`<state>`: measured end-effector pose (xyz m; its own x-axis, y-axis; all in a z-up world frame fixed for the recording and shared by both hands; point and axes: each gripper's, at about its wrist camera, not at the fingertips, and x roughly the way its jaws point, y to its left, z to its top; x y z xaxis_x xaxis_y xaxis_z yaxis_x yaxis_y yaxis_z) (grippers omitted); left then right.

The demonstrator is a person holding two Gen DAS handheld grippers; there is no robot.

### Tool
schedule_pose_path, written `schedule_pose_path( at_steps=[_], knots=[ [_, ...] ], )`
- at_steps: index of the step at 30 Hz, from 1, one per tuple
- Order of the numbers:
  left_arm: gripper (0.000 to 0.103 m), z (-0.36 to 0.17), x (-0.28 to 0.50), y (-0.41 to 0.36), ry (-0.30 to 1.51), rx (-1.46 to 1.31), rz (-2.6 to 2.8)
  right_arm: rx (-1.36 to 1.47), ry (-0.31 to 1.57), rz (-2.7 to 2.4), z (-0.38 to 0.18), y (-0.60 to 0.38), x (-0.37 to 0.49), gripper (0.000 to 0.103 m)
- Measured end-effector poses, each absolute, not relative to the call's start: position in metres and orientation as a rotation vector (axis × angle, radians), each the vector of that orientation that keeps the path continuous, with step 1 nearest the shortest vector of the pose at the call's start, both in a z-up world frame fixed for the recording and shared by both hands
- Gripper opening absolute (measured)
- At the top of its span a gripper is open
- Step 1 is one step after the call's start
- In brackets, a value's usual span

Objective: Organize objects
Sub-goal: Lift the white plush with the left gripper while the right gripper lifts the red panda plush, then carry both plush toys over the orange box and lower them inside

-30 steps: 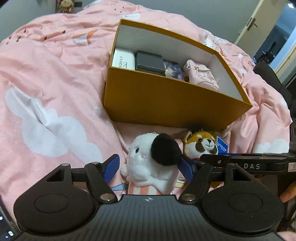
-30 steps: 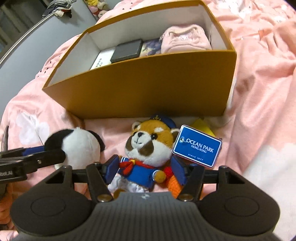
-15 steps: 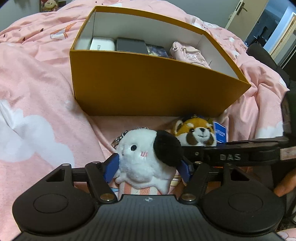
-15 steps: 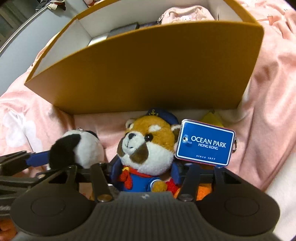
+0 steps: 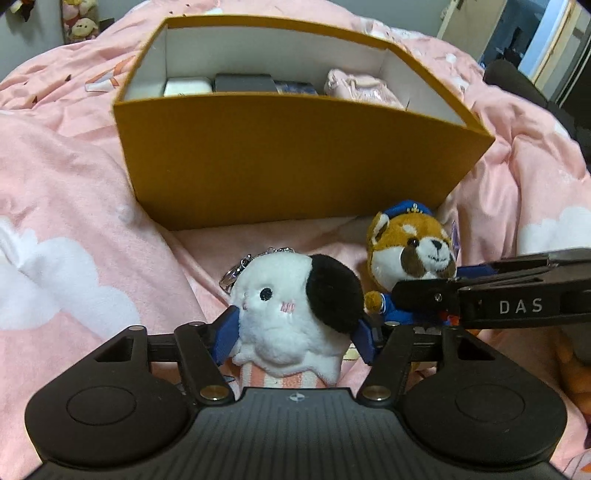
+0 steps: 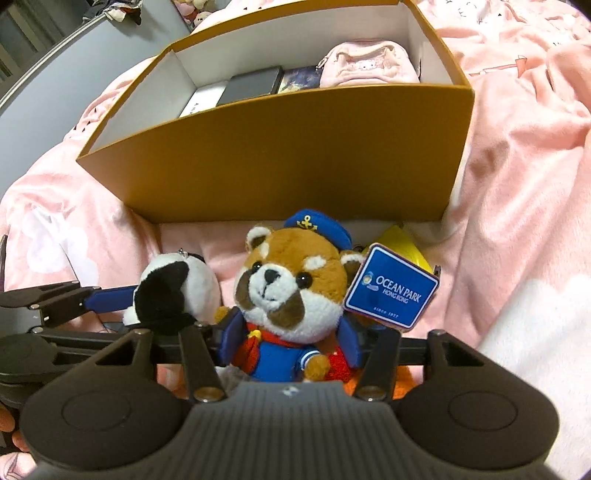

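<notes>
Left gripper (image 5: 293,338): fingers clamp white plush (image 5: 291,314). Right gripper (image 6: 291,343): fingers clamp panda plush (image 6: 288,306). Both plushes sit short of the box (image 5: 295,162) ahead, above the bed (image 5: 66,206). Box partly filled; these two left to drop in.

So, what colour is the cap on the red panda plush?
Blue, with a yellow anchor; the cap shows best in the right wrist view.

A: What's spread under everything?
B: A pink bedcover (image 5: 74,166) with white cloud prints (image 5: 55,280), rumpled on the right.
A: And beyond it?
B: Far left, small soft toys (image 5: 79,22). Far right, an open doorway (image 5: 517,33) and a dark shape (image 5: 517,85), perhaps a chair.
</notes>
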<state>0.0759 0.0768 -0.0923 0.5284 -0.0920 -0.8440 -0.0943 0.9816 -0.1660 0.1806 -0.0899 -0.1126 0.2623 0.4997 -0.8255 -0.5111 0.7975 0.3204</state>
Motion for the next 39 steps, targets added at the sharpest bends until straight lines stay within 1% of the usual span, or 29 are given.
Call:
schedule_pose_path(
  at_steps=[2,6,14,19,23,25,28,33,39],
  knots=[
    [0.067,-0.086,0.071,0.08,0.996,-0.223,0.001,-0.005,1.096,0.693,-0.106,-0.094,0.178,0.051],
    [0.067,-0.065,0.061,0.093,0.946,-0.306,-0.015,-0.026,1.035,0.733,-0.083,-0.1,0.169,0.051],
    [0.067,0.009,0.056,0.11,0.76,-0.404,-0.085,-0.044,0.92,0.844,-0.017,-0.101,0.169,0.051],
    [0.067,0.051,0.081,0.118,0.678,-0.41,-0.129,-0.038,0.82,0.893,0.031,-0.098,0.187,0.051],
    [0.067,0.067,0.116,0.127,0.632,-0.408,-0.12,-0.052,0.757,0.894,0.055,-0.084,0.213,0.051],
    [0.067,0.065,0.137,0.13,0.631,-0.411,-0.107,-0.049,0.747,0.881,0.06,-0.077,0.23,0.051],
    [0.067,0.049,0.167,0.136,0.667,-0.427,-0.085,-0.064,0.784,0.864,0.05,-0.06,0.258,0.051],
    [0.067,0.0,0.199,0.145,0.792,-0.478,-0.046,-0.103,0.929,0.852,0.006,-0.04,0.295,0.051],
    [0.067,-0.038,0.21,0.15,0.884,-0.486,-0.024,-0.123,1.079,0.891,-0.038,-0.027,0.317,0.05]
  ],
)
